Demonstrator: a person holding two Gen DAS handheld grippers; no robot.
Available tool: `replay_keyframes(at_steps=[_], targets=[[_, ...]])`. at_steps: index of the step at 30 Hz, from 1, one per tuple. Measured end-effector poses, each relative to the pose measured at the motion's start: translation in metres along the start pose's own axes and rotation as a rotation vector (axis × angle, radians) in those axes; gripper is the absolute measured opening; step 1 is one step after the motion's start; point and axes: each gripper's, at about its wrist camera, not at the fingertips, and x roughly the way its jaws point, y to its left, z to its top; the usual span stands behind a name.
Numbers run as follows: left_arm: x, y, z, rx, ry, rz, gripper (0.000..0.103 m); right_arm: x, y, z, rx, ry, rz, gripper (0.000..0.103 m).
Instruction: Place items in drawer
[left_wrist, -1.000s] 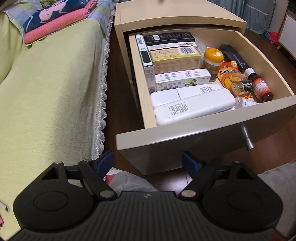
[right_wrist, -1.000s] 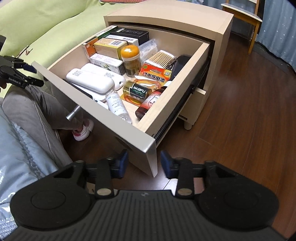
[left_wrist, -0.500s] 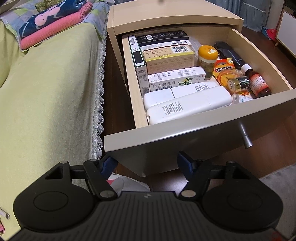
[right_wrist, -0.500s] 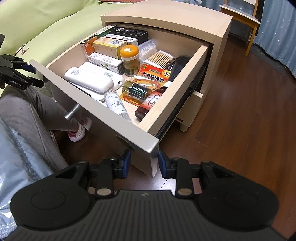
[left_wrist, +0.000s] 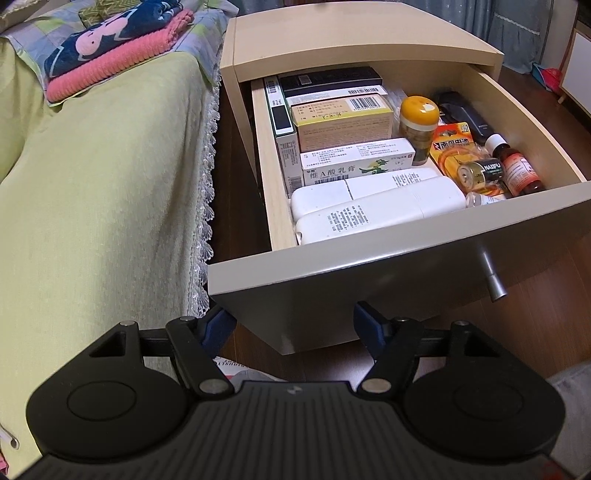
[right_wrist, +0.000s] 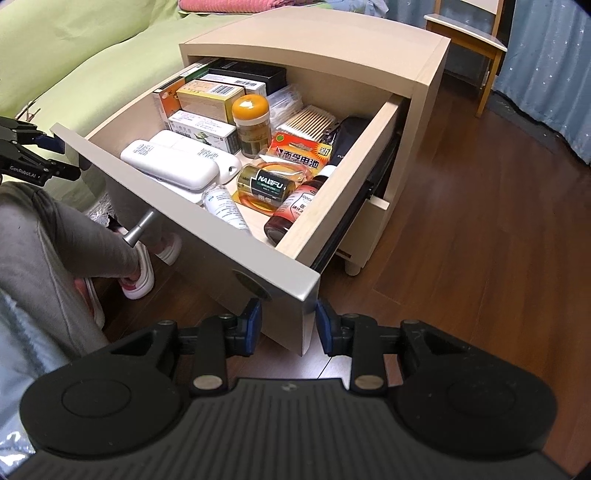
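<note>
A bedside drawer is standing pulled out and full, its front panel lying crosswise just ahead of both claws. The left claw is hanging open and empty, its blue pads spread either side of the panel's lower left corner. The right claw is also open and holding nothing, its pads straddling the panel's right-hand end without visibly clamping it; half a second ago they were sitting narrower around that edge, and both claws have since drawn nearer the panel.

Inside, beyond the left claw, two white remotes are lying side by side, long axes parallel to the panel. Behind them a white box is reading "维A酸乳膏", with barcoded cartons stacked farther back. To the right, a yellow-capped jar is standing upright, and a battery marked "NANFU" is resting on an orange pack printed "南孚电池". A brown bottle is lying with its cap pointing away from the panel. The metal knob is jutting toward the claws. The left claw's body is reading "GenRobot.AI" in the right view.
</note>
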Motion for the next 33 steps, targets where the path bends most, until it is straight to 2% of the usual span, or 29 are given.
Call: replay_keyframes(at_steps=[20, 33], targets=[[-0.0067, 0.0011, -0.0101, -0.015, -0.028, 0.009, 0.071, -0.0018, 0.0014, -0.0051, 0.014, -0.034, -0.033, 0.028], [-0.0049, 0.0026, -0.0045, -0.032, -0.035, 0.012, 0.071, 0.002, -0.0016, -0.0015, 0.02, -0.054, -0.048, 0.028]])
